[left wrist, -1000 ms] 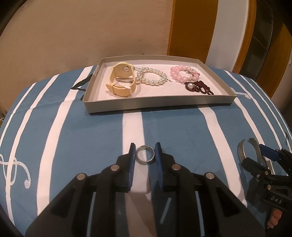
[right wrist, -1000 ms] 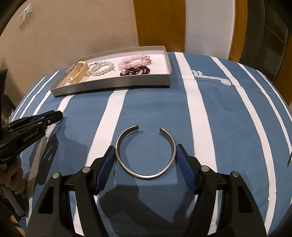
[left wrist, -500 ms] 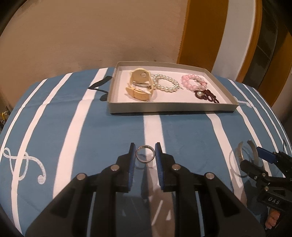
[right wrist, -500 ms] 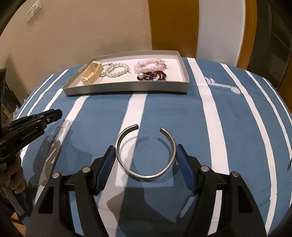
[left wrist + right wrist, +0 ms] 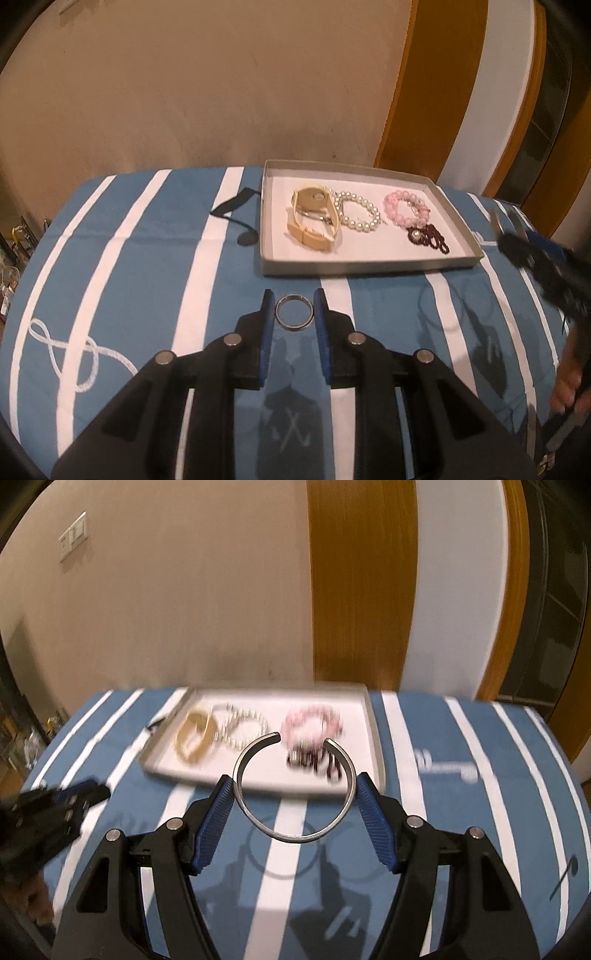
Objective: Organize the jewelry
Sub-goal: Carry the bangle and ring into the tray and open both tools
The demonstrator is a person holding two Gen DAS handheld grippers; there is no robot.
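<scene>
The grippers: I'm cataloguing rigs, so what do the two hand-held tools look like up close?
Both match. The left gripper and right gripper have matte black angular linkage arms with round silver pins at the joints. Their fingers carry blue ribbed pads. A bare hand grips the right tool's handle. No cables or legible markings show.

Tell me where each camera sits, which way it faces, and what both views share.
Left wrist: rides the left claw, looking forward over the striped cloth at the tray; its claw is shut on a ring; the right claw shows at right.
Right wrist: rides the right claw, facing the tray; its claw is shut on a cuff; the left claw shows at left.
Shared: tray, cloth, wall.
</scene>
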